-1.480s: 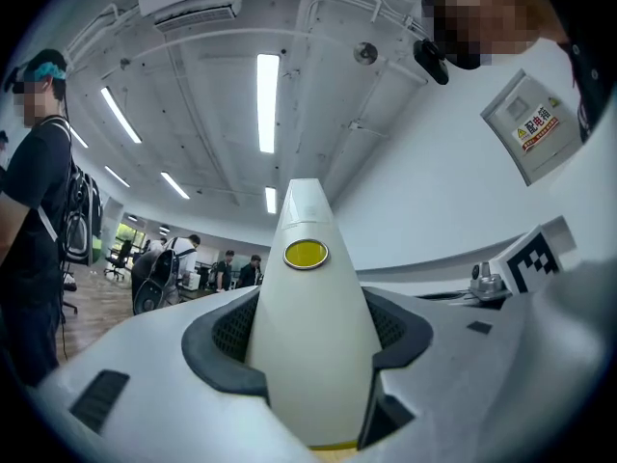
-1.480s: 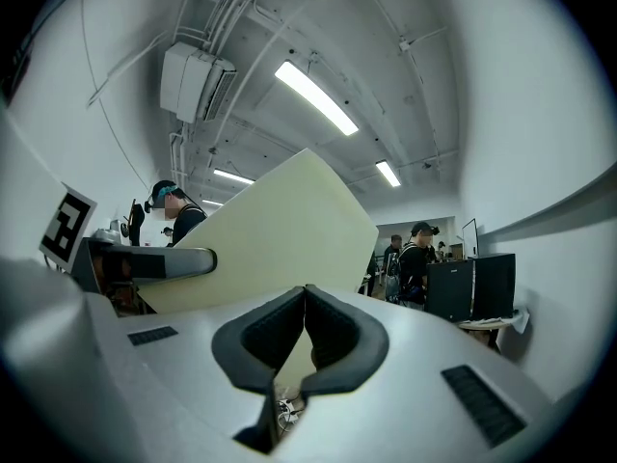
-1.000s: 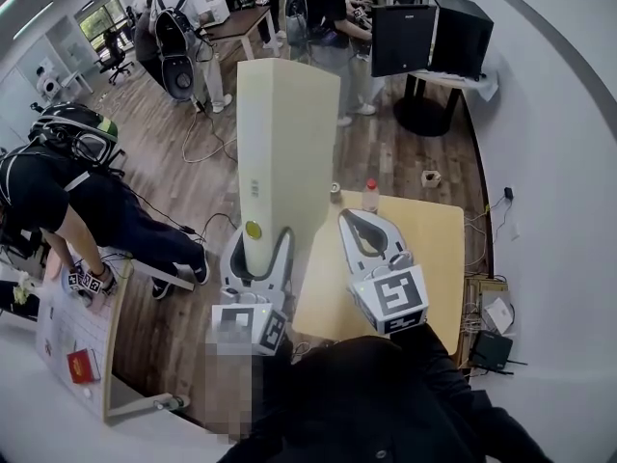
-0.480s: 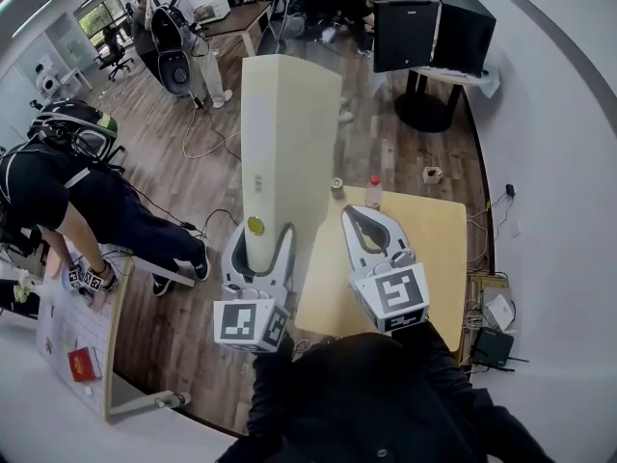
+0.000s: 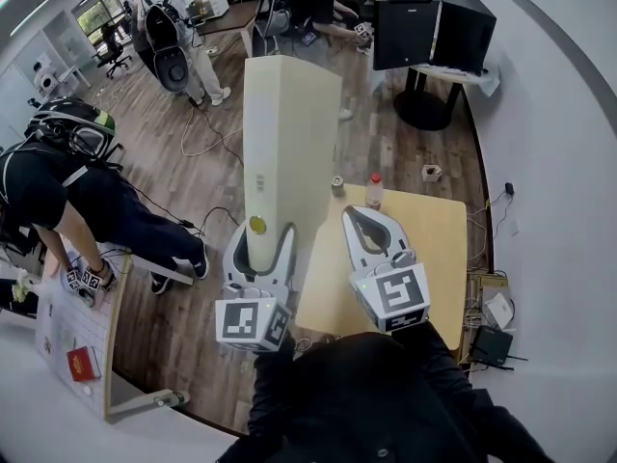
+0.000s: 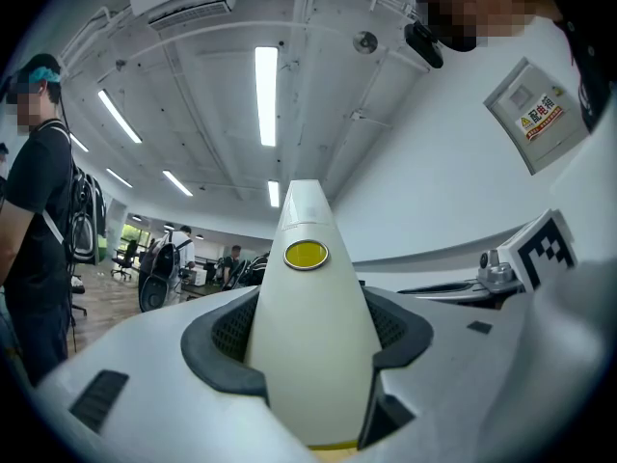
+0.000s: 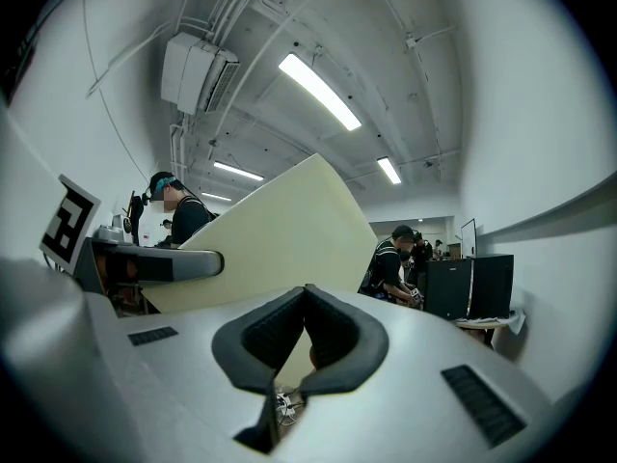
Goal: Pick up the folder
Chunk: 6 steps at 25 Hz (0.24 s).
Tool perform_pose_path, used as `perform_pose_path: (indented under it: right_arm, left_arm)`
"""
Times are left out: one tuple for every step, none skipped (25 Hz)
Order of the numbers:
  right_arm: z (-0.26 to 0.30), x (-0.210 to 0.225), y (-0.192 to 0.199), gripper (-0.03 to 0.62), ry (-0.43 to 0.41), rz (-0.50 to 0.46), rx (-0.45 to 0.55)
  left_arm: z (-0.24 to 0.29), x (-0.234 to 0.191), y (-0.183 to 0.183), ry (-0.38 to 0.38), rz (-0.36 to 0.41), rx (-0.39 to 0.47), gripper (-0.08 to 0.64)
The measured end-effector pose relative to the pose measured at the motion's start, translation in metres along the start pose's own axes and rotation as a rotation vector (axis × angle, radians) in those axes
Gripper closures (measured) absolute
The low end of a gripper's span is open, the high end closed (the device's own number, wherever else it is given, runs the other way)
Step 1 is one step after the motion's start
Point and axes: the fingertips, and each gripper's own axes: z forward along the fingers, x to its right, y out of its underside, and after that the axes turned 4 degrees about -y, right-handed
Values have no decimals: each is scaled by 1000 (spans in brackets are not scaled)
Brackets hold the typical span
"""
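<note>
The folder (image 5: 289, 133) is tall, cream-coloured and upright, with a round yellow sticker low on its spine. My left gripper (image 5: 260, 231) is shut on its lower spine and holds it off the floor, left of the table. In the left gripper view the folder (image 6: 308, 297) fills the gap between the dark pads (image 6: 227, 331). My right gripper (image 5: 359, 214) hovers over the table's left part, jaws closed together with nothing between them. In the right gripper view the folder (image 7: 280, 230) stands just to the left, apart from my right gripper (image 7: 307, 302).
The light wooden table (image 5: 424, 249) carries a red-capped bottle (image 5: 374, 191) and a small can (image 5: 336, 185) at its far edge. A black monitor (image 5: 405, 32) stands on a stand beyond. A person (image 5: 67, 191) bends over another table (image 5: 72, 331) at left. Cables lie on the floor.
Both grippers and the folder keep their places. The people at the far desks have shifted.
</note>
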Motion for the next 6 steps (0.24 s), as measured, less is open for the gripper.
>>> perform_pose_path:
  right_arm:
    - [0,1,0,569,0,0,-1]
    - [-1,3,-1,569,-1,2,-3]
    - [-1,4,-1,569,-2,5,-6]
    - [-2,6,-1,569,-3,11,-10]
    - [-2,7,-1,569,-5,19,-16]
    - [-2,8,-1,569,-8,29,-22]
  left_arm:
    - [1,1,0,-1,-1,-2,270]
    - [2,3,-1,-1,-1,-4,270]
    - [2,4,-1,0,-2,-5,270]
    - [3,5,-1,2,-3,-6,270]
    - [4,6,0,2,-5,-7,270]
    - [5,7,0,2,-7,-8,270]
